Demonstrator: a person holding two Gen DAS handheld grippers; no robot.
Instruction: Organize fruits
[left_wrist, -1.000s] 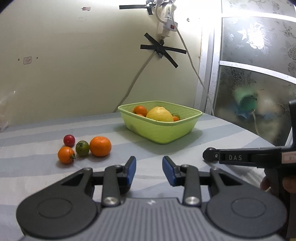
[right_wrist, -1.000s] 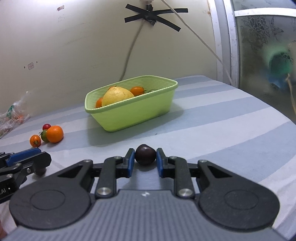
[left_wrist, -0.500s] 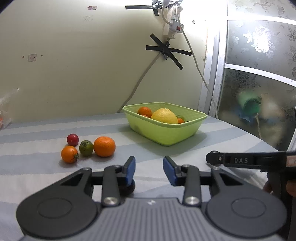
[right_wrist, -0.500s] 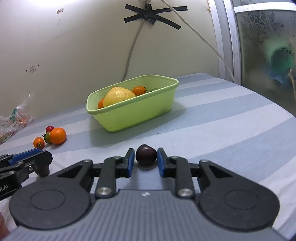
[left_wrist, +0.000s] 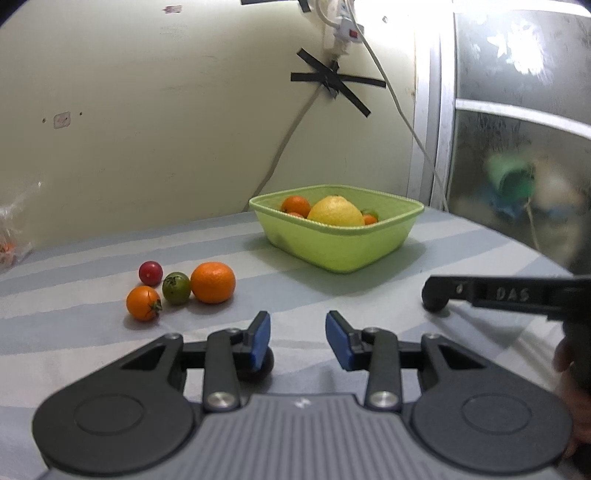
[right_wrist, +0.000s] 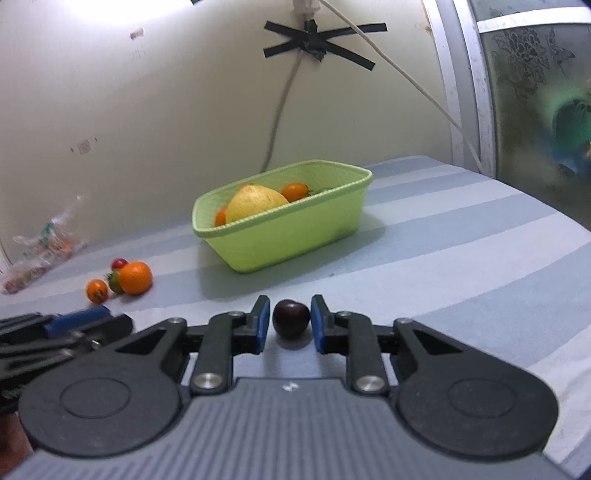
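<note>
My right gripper (right_wrist: 290, 325) is closing on a dark round fruit (right_wrist: 291, 317) that rests on the striped cloth, with its blue pads against the fruit's sides. My left gripper (left_wrist: 298, 338) stands open with nothing in the gap. A second dark fruit (left_wrist: 267, 363) lies half hidden behind its left finger. An orange (left_wrist: 213, 282), a green tomato (left_wrist: 176, 288), an orange tomato (left_wrist: 143, 303) and a red cherry tomato (left_wrist: 150, 272) sit grouped ahead on the left. The green basket (left_wrist: 343, 254) holds a big yellow fruit (left_wrist: 334, 211) and small orange ones.
The right gripper (left_wrist: 437, 295) reaches in from the right in the left wrist view. A clear plastic bag (right_wrist: 40, 251) lies at the far left by the wall. A cable (right_wrist: 280, 107) hangs behind the basket. A frosted glass door (right_wrist: 535, 92) bounds the right side.
The left wrist view has tilted up slightly, and a dark fruit now shows behind my left finger. The right gripper stays around its dark fruit.
</note>
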